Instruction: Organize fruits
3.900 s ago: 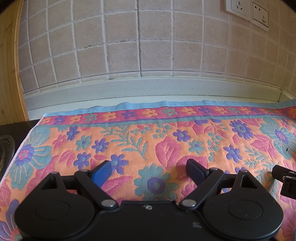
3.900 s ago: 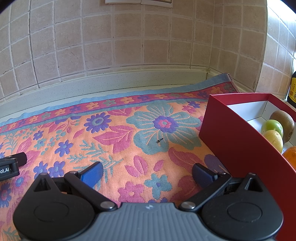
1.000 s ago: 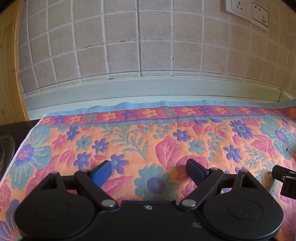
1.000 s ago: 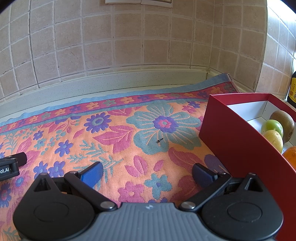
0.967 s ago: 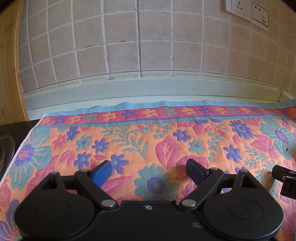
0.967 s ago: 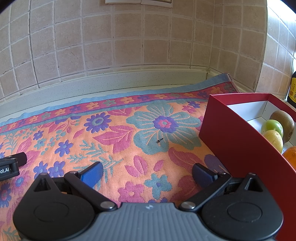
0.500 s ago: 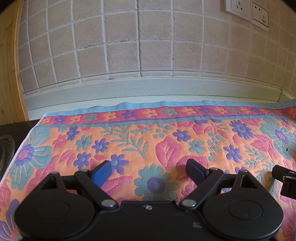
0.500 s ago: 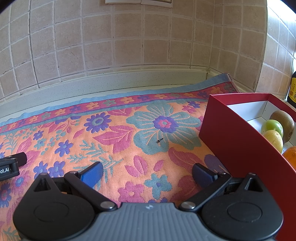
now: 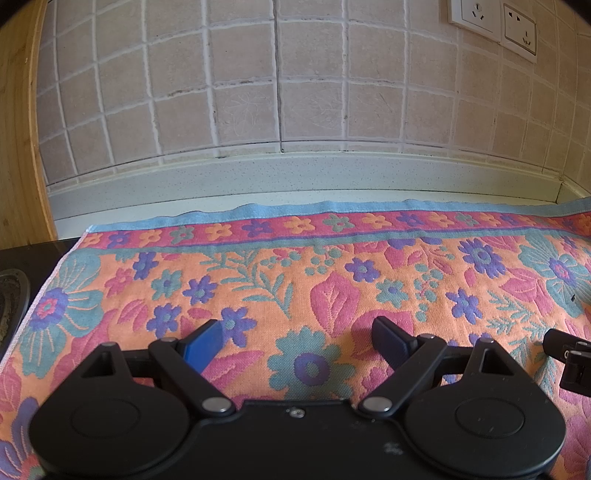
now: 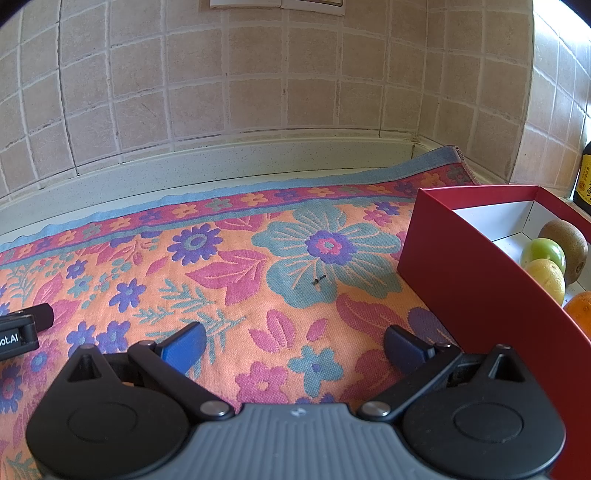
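Observation:
A red box (image 10: 480,273) with white dividers stands at the right of the right wrist view. Inside it lie a kiwi (image 10: 565,243), a green fruit (image 10: 543,251), a yellow lemon (image 10: 546,278) and an orange (image 10: 580,310). My right gripper (image 10: 295,343) rests open just left of the box, over the floral cloth (image 10: 221,266), holding nothing. My left gripper (image 9: 299,341) also stands open and empty over the cloth (image 9: 295,266). No loose fruit shows on the cloth.
A tiled wall (image 9: 295,92) with sockets (image 9: 491,18) backs the counter. A wooden panel (image 9: 18,129) and a dark hob edge (image 9: 14,277) sit at the far left. A dark bottle (image 10: 583,177) stands behind the box. A tiny black speck (image 10: 318,279) lies on the cloth.

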